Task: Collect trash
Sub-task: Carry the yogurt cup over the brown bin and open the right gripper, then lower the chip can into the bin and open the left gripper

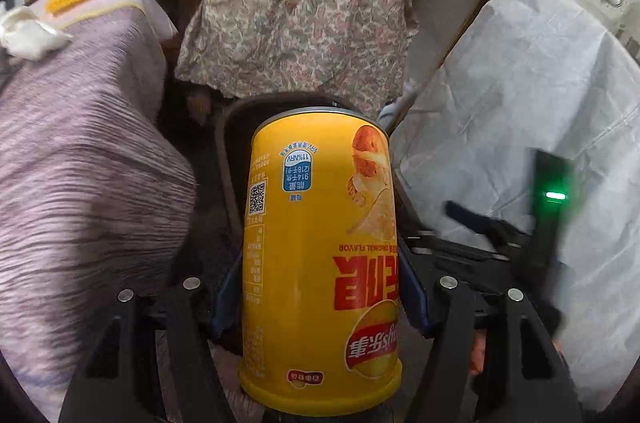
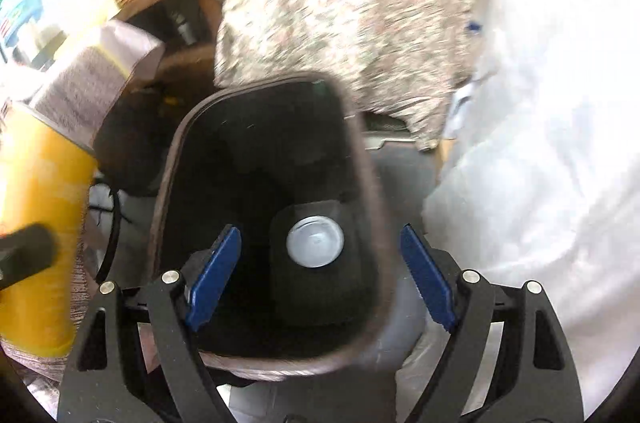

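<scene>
a: while i held the yellow chip can (image 1: 320, 255) crosswise in my left claw (image 1: 320, 287), its blue pads pressed on both sides of it, the dark bin (image 2: 168, 183) sat just beyond and below, partly hidden behind the can in that view.

b: and your right claw (image 2: 320, 275)?

a: its jaws stood wide apart over the bin's mouth with nothing between them. a pale round lid (image 2: 315, 241) lay on the bin's bottom, straight below.

b: so the can was not yet in?

a: no, it hung beside the rim, to the left in the right wrist view. i judged the good way was to bring it over the middle of the opening, clear of the rim, and only then let the pads go.

b: any risk?

a: the floral cloth (image 1: 296, 7) draped just behind the bin, and my right claw crowded the mouth; i reckoned i should draw that one aside first.
</scene>
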A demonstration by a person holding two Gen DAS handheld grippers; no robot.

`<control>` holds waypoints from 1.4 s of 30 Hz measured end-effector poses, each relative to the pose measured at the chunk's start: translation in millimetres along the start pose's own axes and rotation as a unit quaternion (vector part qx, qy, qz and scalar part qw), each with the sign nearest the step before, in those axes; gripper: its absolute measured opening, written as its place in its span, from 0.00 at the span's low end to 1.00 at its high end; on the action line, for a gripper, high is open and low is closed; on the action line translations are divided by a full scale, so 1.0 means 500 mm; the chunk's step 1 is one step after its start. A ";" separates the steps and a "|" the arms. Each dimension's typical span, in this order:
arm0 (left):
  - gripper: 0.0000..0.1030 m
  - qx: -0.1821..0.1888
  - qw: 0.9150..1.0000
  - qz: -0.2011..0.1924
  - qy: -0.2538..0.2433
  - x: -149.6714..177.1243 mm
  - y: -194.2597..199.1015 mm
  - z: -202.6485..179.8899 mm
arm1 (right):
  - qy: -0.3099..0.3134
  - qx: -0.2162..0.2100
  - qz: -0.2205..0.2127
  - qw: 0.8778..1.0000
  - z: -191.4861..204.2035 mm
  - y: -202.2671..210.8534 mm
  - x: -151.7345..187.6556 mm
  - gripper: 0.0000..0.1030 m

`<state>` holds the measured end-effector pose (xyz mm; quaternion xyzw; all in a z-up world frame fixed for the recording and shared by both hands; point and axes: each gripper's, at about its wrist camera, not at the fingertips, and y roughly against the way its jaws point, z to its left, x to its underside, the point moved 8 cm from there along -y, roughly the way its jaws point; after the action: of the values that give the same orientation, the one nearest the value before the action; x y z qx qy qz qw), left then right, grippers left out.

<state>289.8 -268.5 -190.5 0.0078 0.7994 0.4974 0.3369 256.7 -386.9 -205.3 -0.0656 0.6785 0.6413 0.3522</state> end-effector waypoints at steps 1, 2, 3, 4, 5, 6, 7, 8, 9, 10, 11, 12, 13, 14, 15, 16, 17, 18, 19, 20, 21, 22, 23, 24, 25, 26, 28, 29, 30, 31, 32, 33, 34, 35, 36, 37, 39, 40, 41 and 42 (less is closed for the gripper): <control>0.63 -0.001 1.000 0.006 0.000 0.001 -0.014 -0.001 | -0.008 0.002 -0.006 1.000 -0.013 0.013 0.000 0.79; 0.63 -0.002 1.000 0.016 -0.002 0.001 -0.036 -0.004 | -0.016 0.005 -0.014 1.000 -0.027 0.028 0.000 0.79; 0.63 -0.003 1.000 0.024 -0.004 0.001 -0.055 -0.008 | -0.022 0.008 -0.020 1.000 -0.041 0.038 -0.002 0.80; 0.63 -0.006 0.999 0.031 -0.004 0.002 -0.072 -0.008 | -0.030 0.010 -0.026 0.999 -0.052 0.053 0.000 0.80; 0.63 -0.009 0.999 0.037 -0.005 0.003 -0.088 -0.010 | -0.035 0.008 -0.030 0.999 -0.060 0.062 0.003 0.80; 0.63 -0.012 0.999 0.047 -0.009 0.004 -0.112 -0.013 | -0.039 0.006 -0.033 0.999 -0.065 0.073 0.007 0.80; 0.63 -0.015 0.998 0.053 -0.011 0.005 -0.127 -0.012 | -0.041 0.003 -0.037 0.998 -0.066 0.080 0.009 0.80; 0.63 -0.021 0.998 0.060 -0.013 0.006 -0.145 -0.009 | -0.044 -0.001 -0.045 0.998 -0.067 0.096 0.011 0.80; 0.63 -0.025 0.997 0.067 -0.013 0.008 -0.159 -0.006 | -0.045 -0.002 -0.050 0.998 -0.066 0.102 0.008 0.80; 0.63 -0.027 0.997 0.076 -0.014 0.012 -0.173 -0.005 | -0.046 -0.002 -0.055 0.997 -0.067 0.110 0.008 0.80; 0.63 -0.027 0.996 0.087 -0.014 0.017 -0.192 -0.005 | -0.047 -0.003 -0.063 0.997 -0.067 0.119 0.005 0.81; 0.63 -0.027 0.995 0.096 -0.013 0.021 -0.207 -0.004 | -0.049 -0.003 -0.068 0.996 -0.071 0.128 0.003 0.81; 0.63 -0.029 0.994 0.100 -0.013 0.022 -0.216 -0.003 | -0.050 -0.002 -0.074 0.996 -0.075 0.139 0.004 0.81; 0.63 -0.031 0.994 0.103 -0.016 0.025 -0.224 -0.004 | -0.052 -0.001 -0.080 0.995 -0.078 0.150 0.002 0.81; 0.63 -0.034 0.994 0.104 -0.019 0.027 -0.233 -0.006 | -0.053 -0.001 -0.085 0.995 -0.079 0.155 -0.001 0.82; 0.63 -0.035 0.994 0.104 -0.020 0.030 -0.238 -0.006 | -0.055 -0.001 -0.089 0.995 -0.081 0.162 -0.003 0.83; 0.64 -0.035 0.994 0.105 -0.022 0.031 -0.244 -0.009 | -0.057 -0.001 -0.094 0.994 -0.083 0.170 -0.006 0.84; 0.65 -0.035 0.994 0.104 -0.023 0.029 -0.249 -0.011 | -0.058 -0.001 -0.099 0.993 -0.084 0.178 -0.008 0.84; 0.71 -0.036 0.994 0.103 -0.024 0.027 -0.251 -0.013 | -0.058 -0.001 -0.103 0.993 -0.084 0.182 -0.009 0.84; 0.78 -0.039 0.994 0.101 -0.024 0.025 -0.251 -0.014 | -0.059 -0.001 -0.106 0.993 -0.085 0.189 -0.011 0.84; 0.81 -0.040 0.994 0.097 -0.025 0.022 -0.249 -0.016 | -0.058 -0.001 -0.108 0.992 -0.085 0.192 -0.014 0.85; 0.84 -0.041 0.995 0.091 -0.026 0.017 -0.248 -0.018 | -0.058 -0.001 -0.109 0.992 -0.084 0.194 -0.015 0.85; 0.85 -0.040 0.995 0.088 -0.027 0.015 -0.243 -0.020 | -0.059 -0.002 -0.111 0.992 -0.082 0.198 -0.017 0.85; 0.85 -0.040 0.995 0.087 -0.028 0.014 -0.240 -0.022 | -0.060 -0.004 -0.114 0.992 -0.080 0.202 -0.019 0.85; 0.85 -0.039 0.995 0.088 -0.028 0.013 -0.233 -0.023 | -0.060 -0.006 -0.119 0.991 -0.077 0.209 -0.022 0.85; 0.85 -0.036 0.995 0.087 -0.027 0.012 -0.223 -0.023 | -0.060 -0.007 -0.124 0.990 -0.075 0.215 -0.023 0.85; 0.85 -0.031 0.997 0.073 -0.022 0.010 -0.192 -0.027 | -0.060 -0.009 -0.137 0.989 -0.070 0.232 -0.029 0.85; 0.85 -0.030 0.997 0.068 -0.020 0.010 -0.178 -0.030 | -0.059 -0.012 -0.148 0.987 -0.067 0.248 -0.035 0.85; 0.86 -0.027 0.998 0.062 -0.017 0.010 -0.162 -0.033 | -0.059 -0.013 -0.155 0.986 -0.065 0.255 -0.040 0.85; 0.86 -0.024 0.998 0.056 -0.013 0.011 -0.136 -0.037 | -0.059 -0.016 -0.165 0.984 -0.062 0.267 -0.046 0.86; 0.86 -0.020 0.998 0.051 -0.012 0.011 -0.119 -0.039 | -0.059 -0.018 -0.174 0.983 -0.058 0.279 -0.052 0.87; 0.87 -0.013 0.999 0.043 -0.011 0.014 -0.096 -0.047 | -0.058 -0.020 -0.179 0.982 -0.054 0.287 -0.057 0.89; 0.88 -0.010 0.999 0.033 -0.013 0.016 -0.069 -0.052 | -0.057 -0.025 -0.186 0.981 -0.048 0.296 -0.064 0.89; 0.89 -0.013 0.999 0.026 -0.013 0.019 -0.045 -0.053 | -0.056 -0.028 -0.188 0.980 -0.043 0.301 -0.067 0.89; 0.89 -0.015 1.000 0.018 -0.012 0.022 -0.019 -0.054 | -0.054 -0.033 -0.190 0.980 -0.036 0.305 -0.072 0.89; 0.89 -0.014 1.000 0.013 -0.012 0.026 0.000 -0.051 | -0.054 -0.039 -0.192 0.979 -0.027 0.309 -0.077 0.89; 0.90 -0.009 1.000 -0.003 -0.004 0.030 0.051 -0.039 | -0.049 -0.046 -0.194 0.979 -0.010 0.314 -0.084 0.89; 0.90 -0.009 1.000 -0.009 -0.002 0.032 0.069 -0.035 | -0.046 -0.050 -0.195 0.979 -0.002 0.315 -0.086 0.89; 0.90 -0.011 1.000 -0.015 0.001 0.035 0.090 -0.027 | -0.042 -0.057 -0.195 0.978 0.009 0.316 -0.090 0.89; 0.90 -0.014 1.000 -0.023 0.004 0.039 0.120 -0.016 | -0.039 -0.064 -0.195 0.978 0.020 0.317 -0.093 0.89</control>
<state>251.1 -237.9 -150.7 -0.0173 0.7936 0.5007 0.3454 209.5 -367.9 -48.1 -0.1943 0.5958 0.6046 0.4917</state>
